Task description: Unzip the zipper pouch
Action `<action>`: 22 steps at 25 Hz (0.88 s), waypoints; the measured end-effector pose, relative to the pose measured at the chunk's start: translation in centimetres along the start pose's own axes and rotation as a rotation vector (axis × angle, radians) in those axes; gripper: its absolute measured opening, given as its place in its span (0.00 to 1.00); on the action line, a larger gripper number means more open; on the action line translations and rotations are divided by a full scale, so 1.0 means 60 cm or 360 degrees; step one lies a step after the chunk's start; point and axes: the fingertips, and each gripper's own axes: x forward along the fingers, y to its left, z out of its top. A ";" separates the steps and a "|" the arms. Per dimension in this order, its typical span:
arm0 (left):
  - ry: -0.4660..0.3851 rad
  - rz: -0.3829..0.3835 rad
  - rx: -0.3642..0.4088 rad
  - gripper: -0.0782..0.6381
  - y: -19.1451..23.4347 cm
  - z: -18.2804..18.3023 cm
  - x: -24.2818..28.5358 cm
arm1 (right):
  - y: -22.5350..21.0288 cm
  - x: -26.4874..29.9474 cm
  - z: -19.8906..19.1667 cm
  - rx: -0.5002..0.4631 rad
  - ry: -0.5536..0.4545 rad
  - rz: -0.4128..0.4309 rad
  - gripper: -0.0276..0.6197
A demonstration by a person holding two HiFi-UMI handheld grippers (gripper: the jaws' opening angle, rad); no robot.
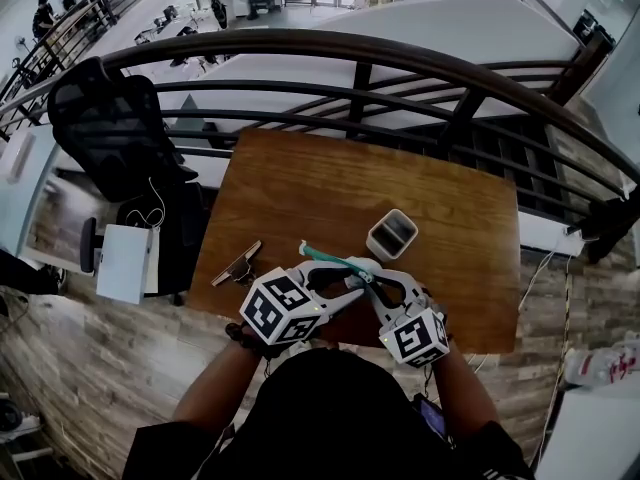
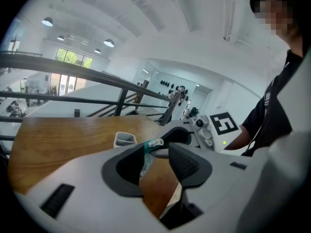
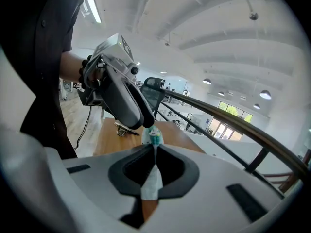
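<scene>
A white zipper pouch with a teal zipper (image 1: 325,256) is held up over the front edge of the wooden table (image 1: 330,183). My right gripper (image 1: 368,273) is shut on it: in the right gripper view the white fabric (image 3: 153,178) is pinched between the pads of the right gripper (image 3: 154,149), with the teal zipper end (image 3: 155,139) sticking out beyond them. My left gripper (image 1: 345,286) meets the pouch from the left. In the left gripper view the left gripper (image 2: 156,149) stands open, the pouch edge (image 2: 146,161) and its zipper pull (image 2: 154,143) lie by the left pad, and a gap shows to the right pad.
A small white box (image 1: 392,234) stands on the table beyond the grippers. A metal clip (image 1: 238,265) lies near the table's front left edge. A dark curved railing (image 1: 400,63) runs behind the table. A black chair (image 1: 115,118) and a white case (image 1: 127,261) are at the left.
</scene>
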 end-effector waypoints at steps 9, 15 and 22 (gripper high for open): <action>-0.0017 -0.0035 -0.0149 0.35 -0.001 -0.003 0.006 | 0.012 0.001 0.003 -0.0164 0.0037 -0.0015 0.05; -0.0036 -0.0019 -0.0236 0.37 0.002 -0.007 0.016 | 0.019 0.001 0.012 -0.0321 0.0060 -0.0019 0.05; -0.0028 -0.0010 -0.0287 0.32 0.012 -0.013 0.023 | 0.021 0.003 0.008 -0.0348 0.0077 0.0000 0.05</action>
